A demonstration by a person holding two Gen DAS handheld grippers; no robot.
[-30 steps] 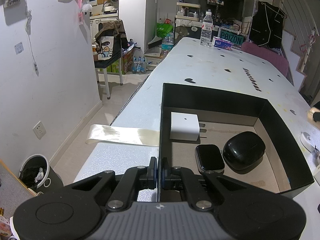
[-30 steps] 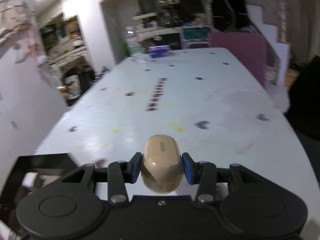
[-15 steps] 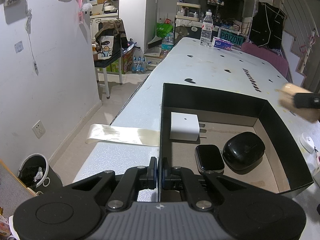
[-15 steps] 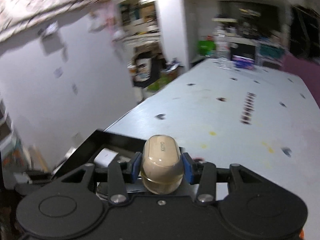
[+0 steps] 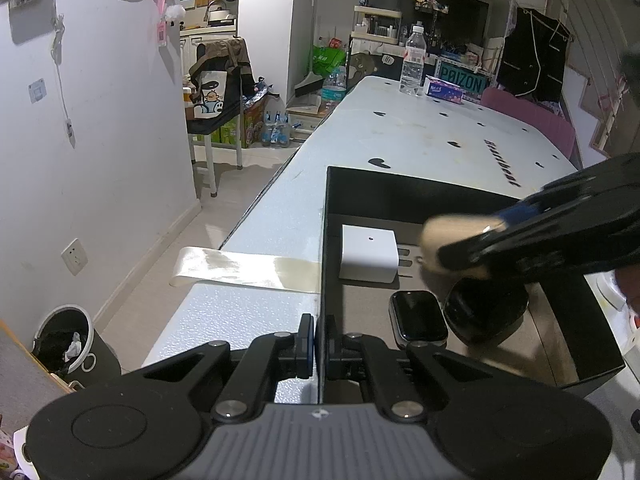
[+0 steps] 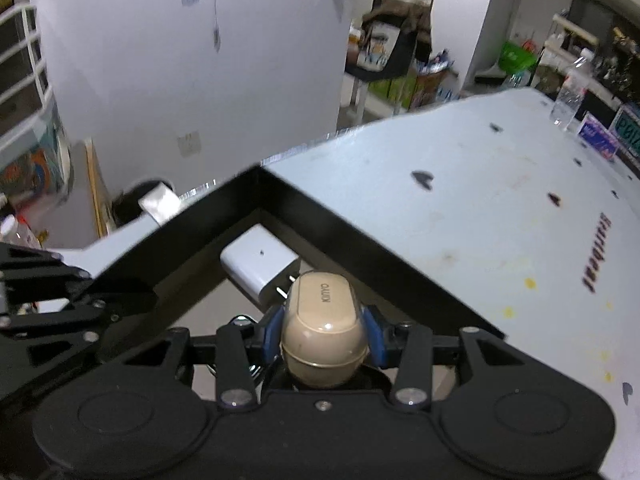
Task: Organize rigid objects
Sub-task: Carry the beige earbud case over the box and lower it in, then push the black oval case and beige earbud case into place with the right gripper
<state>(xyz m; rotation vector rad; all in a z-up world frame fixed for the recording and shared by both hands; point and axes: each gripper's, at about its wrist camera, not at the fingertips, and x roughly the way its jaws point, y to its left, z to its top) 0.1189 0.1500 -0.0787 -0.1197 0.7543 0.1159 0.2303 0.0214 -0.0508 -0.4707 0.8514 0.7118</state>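
A black open box [image 5: 400, 194] stands on the white table near its left edge. Inside lie a white charger [image 5: 368, 254], a smartwatch [image 5: 418, 318] and a black earbud case [image 5: 484, 312]. My left gripper [image 5: 319, 340] is shut on the box's left wall. My right gripper [image 6: 324, 332] is shut on a beige earbud case [image 6: 323, 330] and holds it over the box, beside the charger [image 6: 258, 262]. It shows blurred in the left wrist view [image 5: 452, 240], with the gripper [image 5: 560, 236] above the black case.
A strip of tape [image 5: 240, 266] hangs off the table's left edge. A water bottle [image 5: 412, 62] and a tissue pack [image 5: 444, 90] stand at the far end. A pink chair [image 5: 532, 118] is at the right. A bin [image 5: 66, 338] stands on the floor at the left.
My right gripper has swung left with the beige case, from over the bare table to over the inside of the box. My left gripper has kept its hold on the wall.
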